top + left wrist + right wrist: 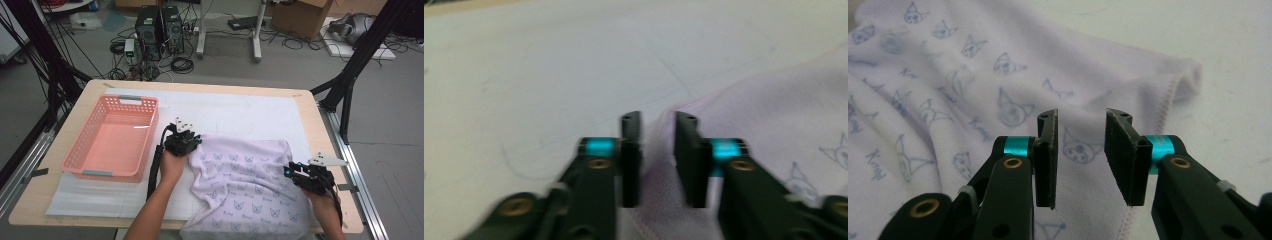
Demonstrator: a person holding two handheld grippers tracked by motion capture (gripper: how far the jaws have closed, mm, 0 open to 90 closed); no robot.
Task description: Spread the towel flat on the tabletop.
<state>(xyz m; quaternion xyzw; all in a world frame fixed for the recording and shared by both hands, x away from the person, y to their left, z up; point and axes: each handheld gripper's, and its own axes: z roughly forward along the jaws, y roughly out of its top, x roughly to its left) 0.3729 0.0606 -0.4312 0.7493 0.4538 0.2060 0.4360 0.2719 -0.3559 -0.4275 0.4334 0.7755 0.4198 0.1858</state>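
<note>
The pale lilac cloth (245, 185) printed with little cat faces lies rumpled on the near right of the white mat (240, 112), its near edge hanging over the table's front — it looks light, limp and quick to bunch, so the stitched hem or a corner seems the best place to pinch. The left gripper (658, 150) straddles its far left corner and the right gripper (1080, 150) hovers over the right hem, both with jaws parted and nothing clamped. A pink basket (115, 137) sits left (cables and computer towers (160, 30) crowd the floor beyond).
</note>
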